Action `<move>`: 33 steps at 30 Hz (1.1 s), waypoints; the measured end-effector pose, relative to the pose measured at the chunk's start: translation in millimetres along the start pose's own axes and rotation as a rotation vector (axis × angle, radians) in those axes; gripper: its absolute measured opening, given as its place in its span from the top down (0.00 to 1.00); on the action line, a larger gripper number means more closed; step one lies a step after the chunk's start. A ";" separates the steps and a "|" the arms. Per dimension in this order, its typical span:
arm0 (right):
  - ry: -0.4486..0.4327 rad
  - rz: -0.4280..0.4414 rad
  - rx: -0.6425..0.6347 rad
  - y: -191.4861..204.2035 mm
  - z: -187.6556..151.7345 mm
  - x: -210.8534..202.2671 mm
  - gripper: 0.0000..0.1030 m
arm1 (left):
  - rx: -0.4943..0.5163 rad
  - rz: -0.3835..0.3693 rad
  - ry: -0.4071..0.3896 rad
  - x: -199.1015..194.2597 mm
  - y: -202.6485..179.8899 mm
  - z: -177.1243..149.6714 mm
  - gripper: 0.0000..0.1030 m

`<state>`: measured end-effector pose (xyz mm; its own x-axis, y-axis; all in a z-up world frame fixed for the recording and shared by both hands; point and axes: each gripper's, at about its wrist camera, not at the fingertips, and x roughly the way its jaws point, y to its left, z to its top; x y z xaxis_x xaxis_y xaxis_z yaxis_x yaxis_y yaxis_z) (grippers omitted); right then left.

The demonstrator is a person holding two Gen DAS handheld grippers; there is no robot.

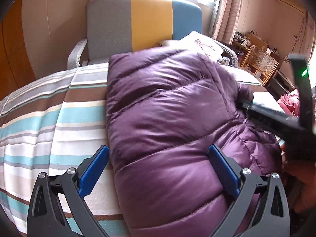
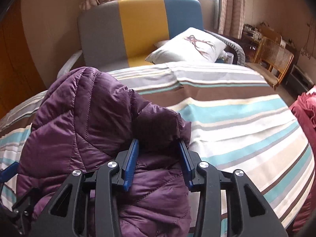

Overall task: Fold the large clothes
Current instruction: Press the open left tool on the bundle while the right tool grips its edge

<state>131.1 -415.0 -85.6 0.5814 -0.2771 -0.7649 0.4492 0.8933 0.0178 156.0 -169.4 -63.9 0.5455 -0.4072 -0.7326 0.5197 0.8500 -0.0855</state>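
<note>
A purple quilted down jacket (image 1: 167, 102) lies folded on the striped bedspread (image 1: 49, 118). My left gripper (image 1: 159, 150) hovers over the jacket's near left part, open wide, with one blue pad over the sheet and the other over the jacket. In the right wrist view, a puffy fold of the jacket (image 2: 83, 118) bulges up to the left. My right gripper (image 2: 158, 146) stands partly open at that fold's edge, with fabric in the gap between its pads. From the left wrist view, the right gripper (image 1: 244, 103) reaches in from the right at the jacket's side.
An armchair (image 2: 138, 29) with a grey, yellow and blue back stands behind the bed, and a white printed pillow (image 2: 189, 47) leans on it. A pink-red garment (image 2: 304, 122) lies at the bed's right edge. A wicker chair (image 2: 276, 57) and a cluttered desk stand far right.
</note>
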 end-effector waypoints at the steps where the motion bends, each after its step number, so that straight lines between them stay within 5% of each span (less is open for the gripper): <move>1: 0.010 -0.021 0.014 -4.8 -5.1 4.5 0.63 | 0.004 0.014 -0.014 -1.3 0.6 2.3 0.05; 4: 0.004 -0.001 0.056 -16.4 -16.9 11.6 0.63 | -0.007 0.044 -0.042 2.1 6.1 13.6 0.13; 15: 0.006 -0.021 0.024 -11.7 -15.0 7.3 0.63 | -0.019 -0.032 0.060 44.1 11.5 32.4 0.12; 18: 0.006 0.009 0.035 -16.2 -12.4 -2.6 0.54 | -0.033 -0.032 0.062 34.8 14.0 31.3 0.11; 20: 0.010 0.037 0.085 -26.3 -14.0 -12.4 0.27 | -0.046 -0.025 0.065 29.5 15.2 30.7 0.07; 21: 0.018 0.070 0.110 -31.9 -15.9 -17.4 0.22 | -0.053 -0.025 0.067 26.5 17.1 29.8 0.05; 30: 0.174 0.274 0.118 -36.1 -27.7 -13.9 0.20 | -0.067 -0.106 0.151 23.1 31.0 19.3 0.02; 33: 0.240 0.320 0.173 -42.6 -27.4 5.2 0.12 | -0.036 -0.105 0.149 25.7 28.6 19.8 0.02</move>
<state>96.4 -444.8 -108.0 0.5449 0.1121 -0.8310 0.3912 0.8426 0.3701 197.9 -162.2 -71.7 0.3849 -0.4427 -0.8098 0.5432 0.8180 -0.1891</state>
